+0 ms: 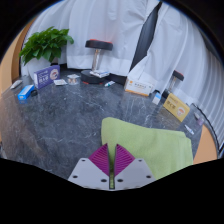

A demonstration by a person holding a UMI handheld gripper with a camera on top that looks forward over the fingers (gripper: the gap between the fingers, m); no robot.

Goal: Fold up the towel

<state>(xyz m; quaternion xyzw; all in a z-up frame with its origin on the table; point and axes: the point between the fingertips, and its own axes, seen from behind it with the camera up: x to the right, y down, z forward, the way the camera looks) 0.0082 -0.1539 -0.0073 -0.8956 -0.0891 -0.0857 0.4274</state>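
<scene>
A light green towel (150, 143) lies flat on the dark marbled table (55, 125), ahead and to the right of the fingers. My gripper (111, 160) sits at the towel's near edge. Its two magenta pads (100, 160) are pressed together, with a thin strip of green cloth showing between them. The towel's near part is hidden behind the fingers.
At the table's far left stand a potted plant (45, 45), a blue box (45, 75) and a small blue item (27, 91). Small items (98, 75) lie at the back. Boxes (140, 88) and a yellow pack (177, 107) stand at the right. A stool (98, 46) and a white curtain (110, 25) are beyond.
</scene>
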